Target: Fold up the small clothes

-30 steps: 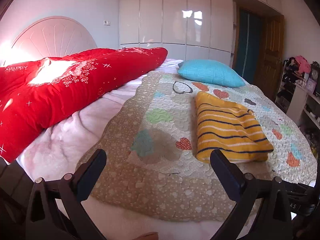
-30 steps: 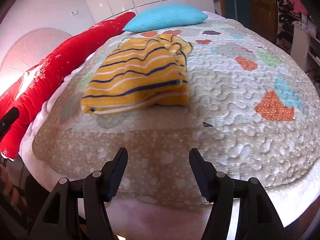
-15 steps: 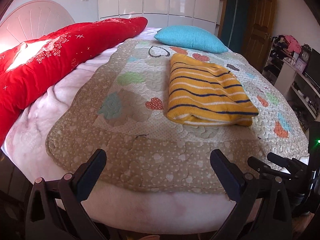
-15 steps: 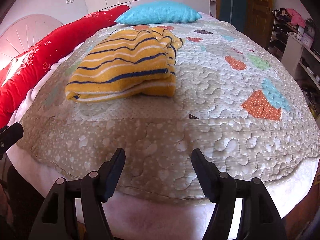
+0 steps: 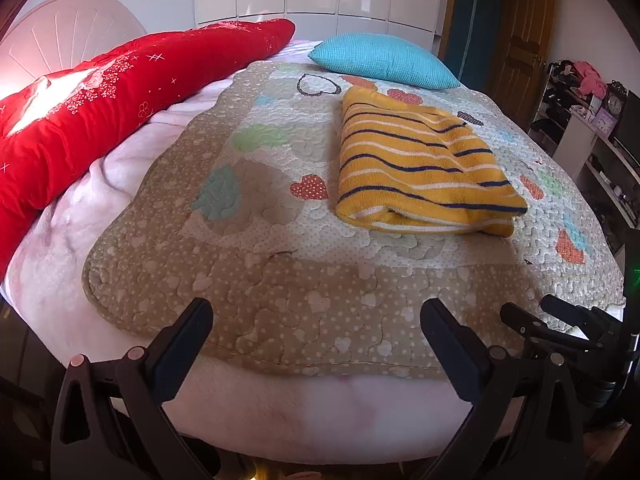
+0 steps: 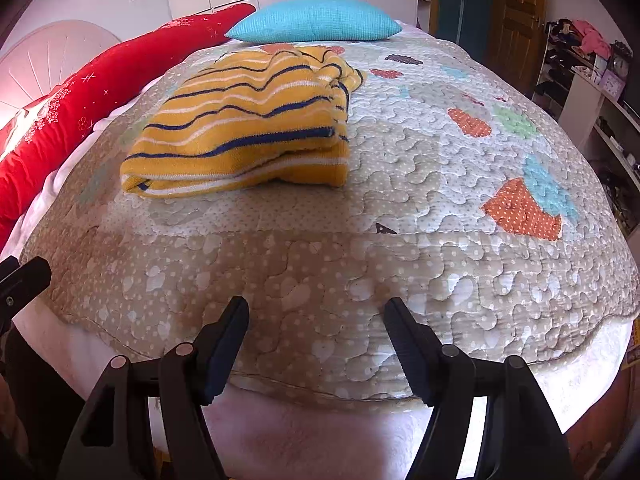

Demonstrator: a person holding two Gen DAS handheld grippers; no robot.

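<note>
A yellow knit garment with navy and white stripes [image 5: 420, 168] lies folded in a thick rectangle on the quilted heart-pattern bedspread [image 5: 280, 280]. It also shows in the right wrist view [image 6: 248, 128], folded with its open edges toward me. My left gripper [image 5: 316, 320] is open and empty over the near edge of the bed, well short of the garment. My right gripper [image 6: 316, 316] is open and empty, also over the near edge. The right gripper's fingers [image 5: 560, 320] show at the lower right of the left wrist view.
A red duvet [image 5: 100, 108] lies along the left side of the bed. A turquoise pillow [image 5: 380, 60] sits at the far end. A pink blanket [image 5: 60, 240] shows under the quilt. Shelves with clutter [image 5: 592, 112] stand at the right, a wooden door [image 5: 520, 40] behind.
Both grippers have pulled back toward the near edge of the bed, away from the garment. The garment lies as before. Both stay open.
</note>
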